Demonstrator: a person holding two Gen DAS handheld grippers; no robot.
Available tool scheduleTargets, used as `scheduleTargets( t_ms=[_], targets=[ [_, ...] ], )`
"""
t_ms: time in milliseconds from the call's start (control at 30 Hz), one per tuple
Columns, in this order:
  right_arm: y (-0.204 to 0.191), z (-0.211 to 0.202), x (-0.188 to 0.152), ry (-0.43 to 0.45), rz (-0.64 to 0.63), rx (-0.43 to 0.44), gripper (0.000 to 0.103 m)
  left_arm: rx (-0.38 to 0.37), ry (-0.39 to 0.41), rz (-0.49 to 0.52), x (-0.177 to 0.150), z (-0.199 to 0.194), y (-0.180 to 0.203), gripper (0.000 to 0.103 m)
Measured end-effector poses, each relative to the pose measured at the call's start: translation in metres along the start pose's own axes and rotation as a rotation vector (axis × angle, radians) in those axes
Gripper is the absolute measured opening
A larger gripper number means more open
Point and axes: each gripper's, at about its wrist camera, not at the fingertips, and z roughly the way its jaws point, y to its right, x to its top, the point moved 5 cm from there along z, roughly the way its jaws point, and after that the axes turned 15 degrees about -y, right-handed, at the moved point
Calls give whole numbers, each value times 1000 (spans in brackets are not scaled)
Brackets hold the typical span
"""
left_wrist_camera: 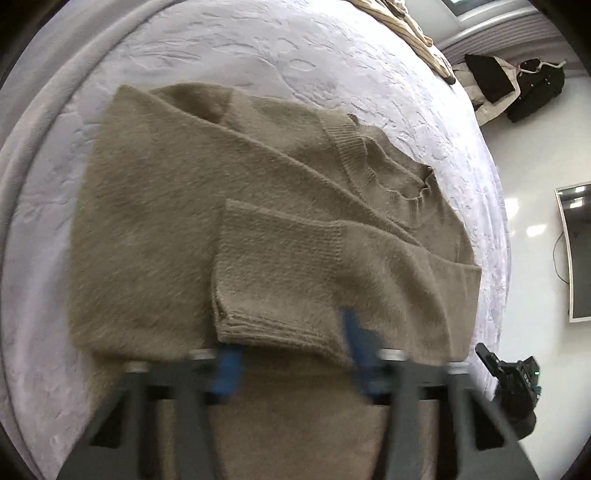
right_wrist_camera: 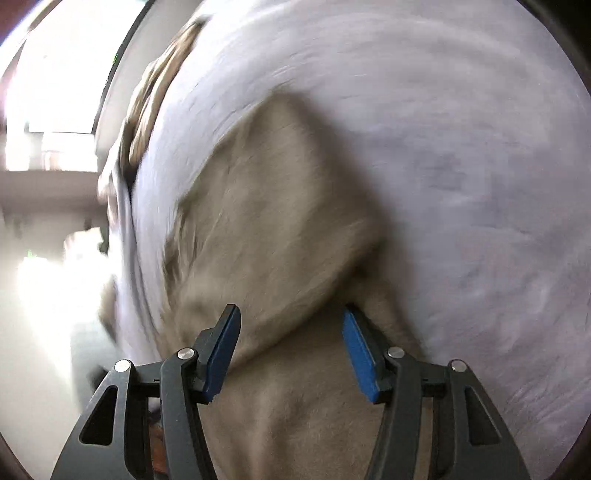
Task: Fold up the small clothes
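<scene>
Bed: my work is on a bed with a pale lilac-white quilted bedspread (left_wrist_camera: 258, 48); its surface has a pressed leaf pattern.
On it, middle: a fuzzy beige-brown sweater (left_wrist_camera: 155, 221) lies flat on the cover, both sleeves folded over the body, the ribbed collar toward the right side in my left view.
On it, far edge: a striped beige cloth (left_wrist_camera: 410, 29) lies at the top edge of the bed, well apart from the sweater.
My right view: blurred; I see only the same cover (right_wrist_camera: 443, 147) and the sweater (right_wrist_camera: 266, 221) on it.
</scene>
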Motion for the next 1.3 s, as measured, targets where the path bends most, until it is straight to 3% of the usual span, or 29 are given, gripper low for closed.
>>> scheduleTargets(
  t_ms=[33,133,233,333,367,433,467,500,567,667,800,833,867,933,967,1000,1100,1233,1300],
  targets=[
    [7,0,5,18,45,51,60,4,-2,8,2,-1,1,9],
    [16,11,16,37,125,176,60,4,31,34,3,-11,7,9],
    [30,-9,27,66,194,333,60,16,35,43,7,-11,10,9],
    [37,-3,23,67,241,378,58,45,53,51,7,-14,9,9],
    [34,-3,23,65,236,350,51,44,75,53,7,-18,10,9],
    [16,-14,20,87,137,270,28,50,107,61,7,-25,9,9],
    [2,-20,20,94,54,209,11,56,109,66,7,-25,6,9],
    [-9,-24,19,93,-9,142,10,69,103,64,7,-23,2,9],
    [-21,-23,18,69,-141,-29,9,110,79,60,5,-14,-8,9],
    [-11,-7,16,9,-231,-252,9,134,81,75,-2,-10,-13,9],
    [1,-3,3,-16,-230,-262,13,195,87,89,-13,-15,-16,10],
    [1,-5,2,-19,-233,-271,14,209,86,85,-15,-17,-18,23],
    [3,-8,-1,-24,-241,-289,17,250,90,70,-18,-19,-23,46],
    [4,-19,-10,-30,-258,-329,24,295,112,57,-24,-25,-27,71],
    [8,-25,-12,-33,-262,-363,38,297,122,60,-27,-30,-28,71],
    [10,-28,-14,-36,-267,-372,46,292,115,63,-29,-31,-29,71],
    [4,-29,-21,-40,-270,-377,47,253,101,59,-30,-35,-29,71],
    [8,-30,-34,-49,-259,-379,47,120,90,36,-15,-32,-25,71],
    [10,-29,-39,-53,-261,-386,47,99,74,35,-8,-25,-20,55]
  ],
)
